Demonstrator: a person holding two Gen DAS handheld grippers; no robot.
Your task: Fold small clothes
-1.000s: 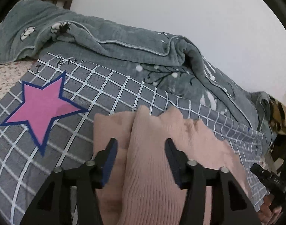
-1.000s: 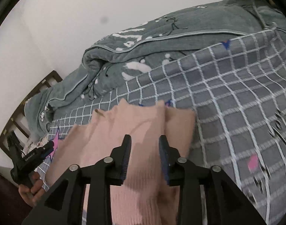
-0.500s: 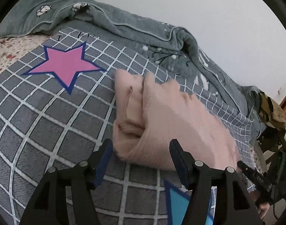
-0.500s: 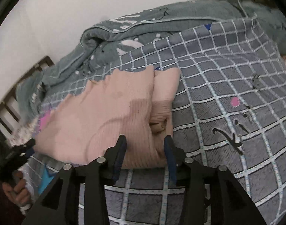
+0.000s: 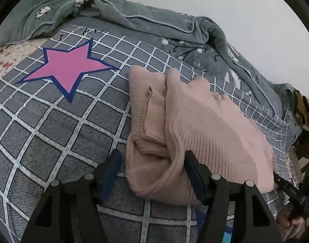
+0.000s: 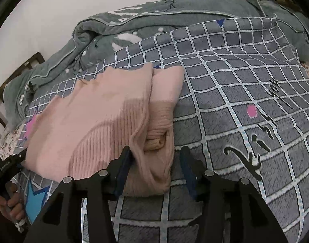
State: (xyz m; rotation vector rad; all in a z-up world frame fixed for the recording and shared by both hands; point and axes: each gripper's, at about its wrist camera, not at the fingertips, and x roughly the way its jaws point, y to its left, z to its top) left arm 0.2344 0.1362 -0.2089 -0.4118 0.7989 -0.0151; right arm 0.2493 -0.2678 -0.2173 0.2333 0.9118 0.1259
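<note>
The pink knit sweater (image 5: 205, 125) lies folded over on the grey checked bedspread (image 5: 59, 133), its near fold edge at the 6 o'clock side of the bundle in both wrist views, with the loose top hem toward 12 o'clock by the rumpled grey-green blanket (image 5: 154, 26). The left gripper (image 5: 152, 174) has its jaws moderately wide, straddling the left near corner of the fold; the right-hand pad lies against the knit, but nothing is pinched. The right gripper (image 6: 154, 168) has just been opening its jaws, and they stand moderately wide around the right near corner, the fabric between them but not clamped. The step in hand looks like letting go after laying the fold down. To do it well, both grippers should back out toward 6 o'clock along the bed, low and straight, so no pad snags the ribbed layer and drags the fold open. The tucked sleeve (image 5: 152, 119) showing at the left edge is loosely bunched, so a light press or tidy there would help before the next fold. The bedspread is soft, so the bundle may shift if nudged sideways.
</note>
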